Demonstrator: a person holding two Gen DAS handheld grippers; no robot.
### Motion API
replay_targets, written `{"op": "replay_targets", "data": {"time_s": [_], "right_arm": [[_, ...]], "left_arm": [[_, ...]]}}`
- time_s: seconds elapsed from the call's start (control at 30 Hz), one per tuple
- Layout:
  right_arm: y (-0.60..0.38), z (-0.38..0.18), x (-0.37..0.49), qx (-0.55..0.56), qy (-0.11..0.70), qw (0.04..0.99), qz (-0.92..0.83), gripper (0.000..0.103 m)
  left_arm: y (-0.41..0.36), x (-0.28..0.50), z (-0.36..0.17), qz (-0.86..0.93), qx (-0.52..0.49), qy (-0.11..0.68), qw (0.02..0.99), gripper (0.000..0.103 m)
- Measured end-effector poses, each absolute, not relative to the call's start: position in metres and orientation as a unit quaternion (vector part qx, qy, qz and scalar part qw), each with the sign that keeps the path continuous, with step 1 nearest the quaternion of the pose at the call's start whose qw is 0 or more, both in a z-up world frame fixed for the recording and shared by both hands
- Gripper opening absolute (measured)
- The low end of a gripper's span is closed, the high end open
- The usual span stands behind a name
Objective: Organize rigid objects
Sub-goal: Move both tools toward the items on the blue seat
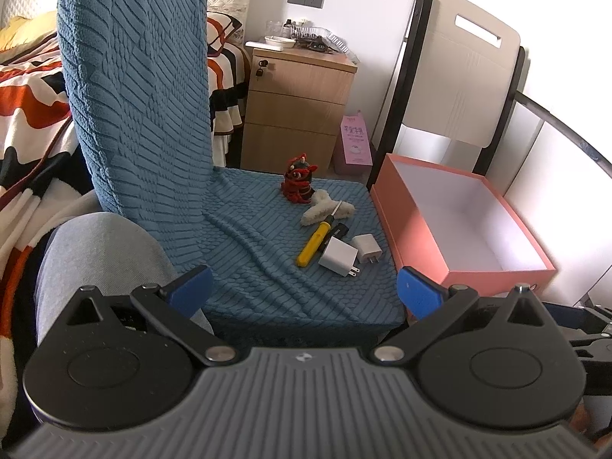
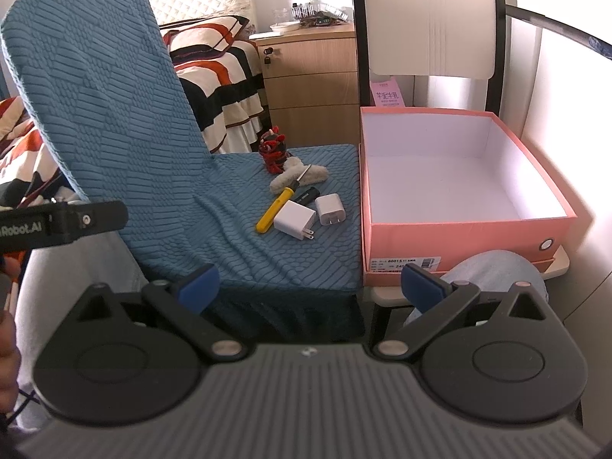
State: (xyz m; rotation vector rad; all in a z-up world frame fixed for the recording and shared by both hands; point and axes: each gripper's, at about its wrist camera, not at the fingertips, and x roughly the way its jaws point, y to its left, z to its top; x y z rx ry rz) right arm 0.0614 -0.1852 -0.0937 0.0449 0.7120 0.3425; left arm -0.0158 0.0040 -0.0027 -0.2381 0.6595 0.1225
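Lying ahead of both spread grippers [image 1: 302, 290] [image 2: 308, 287], chargers [image 2: 294, 220] and screwdriver [image 2: 276, 206] rest on the seat [image 2: 237, 244] beside the box [image 2: 459, 225].

Left tongs [image 1: 304, 292]: grey ribbed housing with a small round logo at 12 o'clock, two black round-bodied link arms with silver pivot screws, blue pads [image 1: 415, 290] on the tips. Right tongs [image 2: 310, 287]: same build, grey ribbed body, black linkages, silver screws, blue pads [image 2: 201, 287]. Black side of the left unit shows at 9 o'clock in the right view, white "Robot.AI" lettering, one silver screw. Light grey-blue trouser knee [image 2: 493, 271] at 4 o'clock.
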Motion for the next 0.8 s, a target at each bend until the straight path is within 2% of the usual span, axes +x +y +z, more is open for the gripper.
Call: {"op": "replay_targets", "data": {"time_s": [0.8], "right_arm": [[-0.1818,-0.0962,0.0638,0.017,0.355,0.92,0.167,0.103]], "left_arm": [[0.0058,-0.012,-0.0074,0.06,-0.119,0.323,0.937,0.103]]}}
